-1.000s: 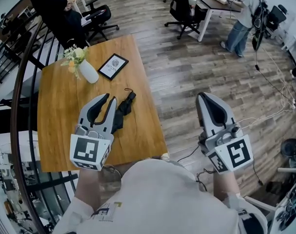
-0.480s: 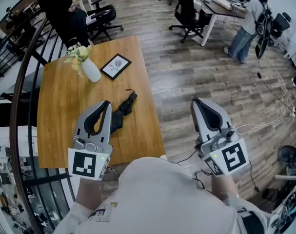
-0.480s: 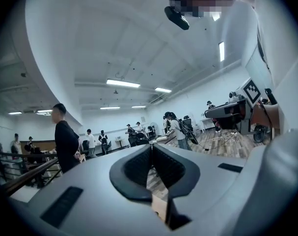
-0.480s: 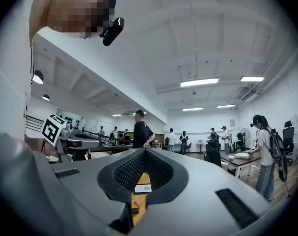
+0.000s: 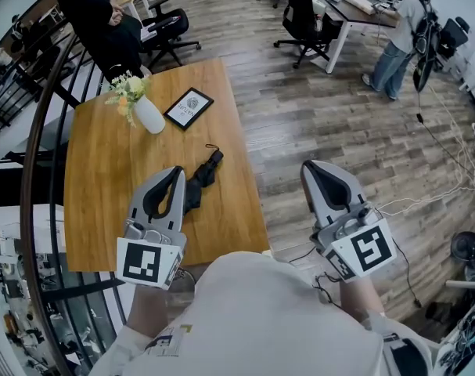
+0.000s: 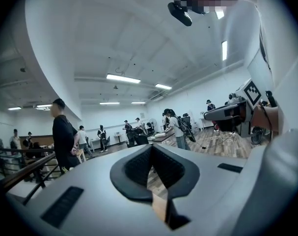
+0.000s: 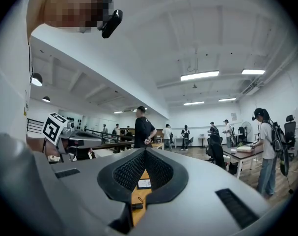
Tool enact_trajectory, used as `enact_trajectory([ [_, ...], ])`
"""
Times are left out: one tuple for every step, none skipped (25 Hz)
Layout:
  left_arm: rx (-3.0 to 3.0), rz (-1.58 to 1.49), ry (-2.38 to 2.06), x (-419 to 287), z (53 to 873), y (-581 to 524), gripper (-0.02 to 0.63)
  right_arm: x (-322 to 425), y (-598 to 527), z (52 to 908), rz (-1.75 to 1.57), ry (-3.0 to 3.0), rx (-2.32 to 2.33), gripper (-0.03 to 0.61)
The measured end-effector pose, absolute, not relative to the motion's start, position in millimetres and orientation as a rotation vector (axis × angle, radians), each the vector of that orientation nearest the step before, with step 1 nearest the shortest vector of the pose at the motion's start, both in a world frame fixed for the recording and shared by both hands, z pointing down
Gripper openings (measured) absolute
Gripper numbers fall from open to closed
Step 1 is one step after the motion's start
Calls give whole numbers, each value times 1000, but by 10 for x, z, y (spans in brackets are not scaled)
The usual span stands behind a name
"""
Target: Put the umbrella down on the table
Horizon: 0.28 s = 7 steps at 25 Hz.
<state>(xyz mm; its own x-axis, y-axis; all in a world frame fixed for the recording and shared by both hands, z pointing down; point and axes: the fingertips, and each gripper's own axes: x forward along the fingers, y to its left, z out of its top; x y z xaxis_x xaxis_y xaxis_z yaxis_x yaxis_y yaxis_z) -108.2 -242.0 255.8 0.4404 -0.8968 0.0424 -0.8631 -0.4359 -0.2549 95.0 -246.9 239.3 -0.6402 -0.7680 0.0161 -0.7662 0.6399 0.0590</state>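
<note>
A black folded umbrella point(image 5: 199, 182) lies flat on the wooden table point(image 5: 104, 194), near its right edge. My left gripper point(image 5: 178, 171) hovers just left of the umbrella, apart from it, with its jaws shut and nothing between them. In the left gripper view the left gripper point(image 6: 151, 147) shows its tips meeting. My right gripper point(image 5: 309, 165) hangs over the wooden floor to the right of the table, also shut and empty. Through the lower gap of the right gripper point(image 7: 145, 151) a bit of the umbrella point(image 7: 135, 206) shows on the table point(image 7: 139, 196).
A white vase with flowers point(image 5: 147, 114) and a dark framed card point(image 5: 188, 108) stand at the table's far end. A curved black railing point(image 5: 32, 178) runs along the left. A person in black point(image 5: 104, 22) stands beyond the table. Cables point(image 5: 425, 198) cross the floor at right.
The left gripper's jaws have gone from open to shut and it has drawn back a little from the umbrella, which stays on the table. The right gripper has barely shifted.
</note>
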Motion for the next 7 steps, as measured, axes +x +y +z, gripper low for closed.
enact_trajectory([
  [-2514, -241, 1538, -1056, 2547, -2432, 17, 951, -2477, 2404, -65, -2808, 1312, 28],
  [-2524, -233, 1532, -1035, 2530, -2446, 17, 949, -2485, 2405, -64, -2810, 1308, 28],
  [-2525, -232, 1526, -1017, 2513, -2459, 17, 946, -2493, 2400, -65, -2812, 1303, 28],
  [-2520, -237, 1522, -1002, 2502, -2471, 17, 945, -2501, 2396, -67, -2815, 1296, 28],
  [-2516, -244, 1517, -989, 2499, -2484, 17, 945, -2509, 2398, -67, -2816, 1290, 28],
  [-2513, -251, 1512, -977, 2502, -2497, 17, 946, -2518, 2405, -65, -2816, 1286, 28],
  [-2512, -258, 1508, -966, 2509, -2511, 17, 949, -2526, 2413, -63, -2816, 1282, 28],
])
